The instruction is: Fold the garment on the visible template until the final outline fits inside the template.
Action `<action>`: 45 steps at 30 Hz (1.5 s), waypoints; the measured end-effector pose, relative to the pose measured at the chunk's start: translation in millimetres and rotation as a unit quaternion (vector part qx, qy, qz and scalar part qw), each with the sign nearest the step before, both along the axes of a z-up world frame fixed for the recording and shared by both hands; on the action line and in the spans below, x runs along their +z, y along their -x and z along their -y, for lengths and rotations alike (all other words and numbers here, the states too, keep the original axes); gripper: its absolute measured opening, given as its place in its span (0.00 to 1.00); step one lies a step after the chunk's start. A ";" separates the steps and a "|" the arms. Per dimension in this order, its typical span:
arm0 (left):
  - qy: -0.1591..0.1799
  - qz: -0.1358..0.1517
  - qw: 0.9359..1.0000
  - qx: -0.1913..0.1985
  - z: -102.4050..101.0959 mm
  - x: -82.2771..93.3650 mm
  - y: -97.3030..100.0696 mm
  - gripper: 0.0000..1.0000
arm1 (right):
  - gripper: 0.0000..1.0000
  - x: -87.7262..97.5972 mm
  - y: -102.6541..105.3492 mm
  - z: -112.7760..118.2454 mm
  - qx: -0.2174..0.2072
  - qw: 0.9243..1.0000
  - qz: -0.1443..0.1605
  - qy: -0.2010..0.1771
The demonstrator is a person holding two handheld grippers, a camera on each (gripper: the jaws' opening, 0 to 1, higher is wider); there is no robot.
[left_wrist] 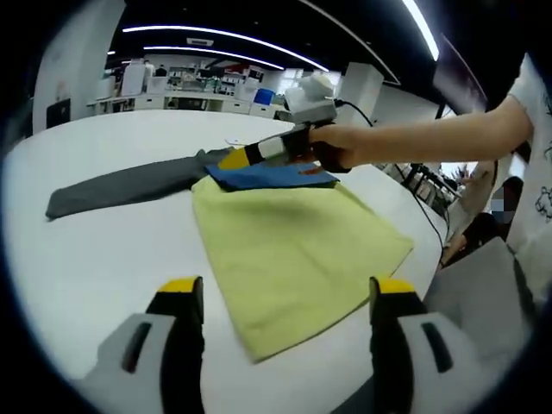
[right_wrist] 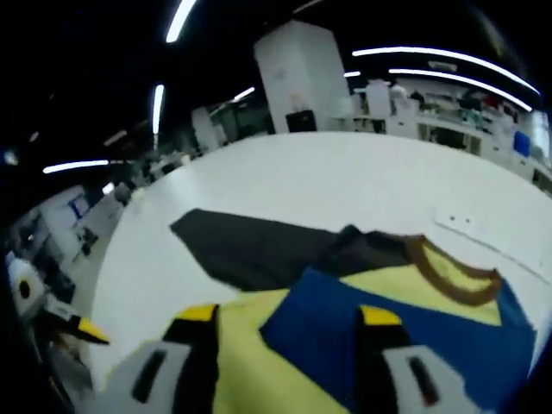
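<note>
A yellow-green garment (left_wrist: 293,237) lies flat on the white round table (left_wrist: 103,259), with a blue panel (left_wrist: 267,177) at its far end. In the right gripper view the blue panel (right_wrist: 414,336) and a brown collar (right_wrist: 457,278) show over the yellow fabric (right_wrist: 259,362). A dark grey cloth (left_wrist: 129,185) (right_wrist: 259,246) stretches out from under the garment's far end. My left gripper (left_wrist: 287,289) is open above the garment's near edge, holding nothing. My right gripper (left_wrist: 235,159) (right_wrist: 289,315), held by a hand (left_wrist: 332,147), hovers open over the blue panel near the collar.
A person's bare arm (left_wrist: 431,138) reaches in from the right, with a cable (left_wrist: 414,194) hanging behind it. The table edge (left_wrist: 431,259) runs close on the right; a grey surface (left_wrist: 483,289) lies beyond it. Desks and shelves (left_wrist: 198,95) stand far behind.
</note>
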State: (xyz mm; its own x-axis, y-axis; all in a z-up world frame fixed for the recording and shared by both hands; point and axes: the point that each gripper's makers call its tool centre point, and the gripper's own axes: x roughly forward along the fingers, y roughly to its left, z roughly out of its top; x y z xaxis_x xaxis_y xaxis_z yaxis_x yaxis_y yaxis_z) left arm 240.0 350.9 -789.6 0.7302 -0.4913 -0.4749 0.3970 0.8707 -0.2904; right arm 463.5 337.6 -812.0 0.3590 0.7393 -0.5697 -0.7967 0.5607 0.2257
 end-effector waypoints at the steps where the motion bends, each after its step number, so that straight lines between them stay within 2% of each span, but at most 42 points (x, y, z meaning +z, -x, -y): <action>1: 0.000 0.000 1.000 0.000 0.0 0.1 -0.1 0.76 | 0.73 0.4 0.4 1.6 -0.002 1.000 -0.002 -0.003; 4: 0.001 0.000 1.000 0.002 -0.1 0.4 -0.3 0.76 | 0.81 2.2 0.3 10.3 -0.012 1.000 -0.001 -0.001; 9: 0.001 0.000 1.000 0.001 0.4 0.2 -0.3 0.76 | 0.84 7.6 -4.2 24.1 -0.026 0.999 -0.006 -0.020; 13: 0.002 0.000 1.000 -0.001 1.2 0.3 -0.2 0.76 | 0.81 11.1 -8.5 43.0 -0.032 0.999 -0.012 -0.016; 20: 0.003 0.005 1.000 0.001 0.1 2.9 -1.3 0.76 | 0.77 23.2 -18.5 79.1 -0.063 0.997 -0.019 -0.037; 23: 0.005 0.007 1.000 0.000 1.0 3.4 -1.4 0.76 | 0.79 25.0 -19.2 96.6 -0.071 0.997 -0.019 -0.031; 27: 0.005 0.006 1.000 -0.005 2.3 3.0 -0.9 0.77 | 0.77 30.5 -15.8 119.4 -0.085 0.995 -0.021 -0.037; 33: 0.007 0.006 1.000 -0.004 2.5 3.4 -1.0 0.77 | 0.70 30.4 -29.2 164.1 -0.116 0.992 -0.026 -0.045; 38: 0.006 0.004 1.000 -0.006 3.2 2.7 -0.2 0.77 | 0.67 31.3 -39.0 198.0 -0.181 0.978 -0.065 -0.075; 40: 0.006 0.004 1.000 -0.006 3.0 2.5 0.1 0.77 | 0.64 32.3 -43.5 214.2 -0.199 0.974 -0.069 -0.088; 41: 0.006 0.004 1.000 -0.007 3.0 2.5 0.2 0.77 | 0.63 30.1 -45.7 223.4 -0.217 0.968 -0.083 -0.096; 43: 0.006 0.004 1.000 -0.007 3.0 2.6 0.4 0.77 | 0.63 27.6 -43.8 230.8 -0.231 0.963 -0.099 -0.099; 45: 0.006 0.005 1.000 -0.006 2.6 2.5 0.4 0.77 | 0.59 24.3 -42.2 240.6 -0.233 0.964 -0.091 -0.084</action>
State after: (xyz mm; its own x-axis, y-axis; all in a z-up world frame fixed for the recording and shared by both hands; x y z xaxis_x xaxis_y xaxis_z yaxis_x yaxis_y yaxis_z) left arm 239.6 348.4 -787.1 0.7284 -0.5057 -0.4623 0.4103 0.8623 -0.2967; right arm 505.7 97.0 -787.6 0.5798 0.6087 -0.5417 -0.4046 0.7921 0.4570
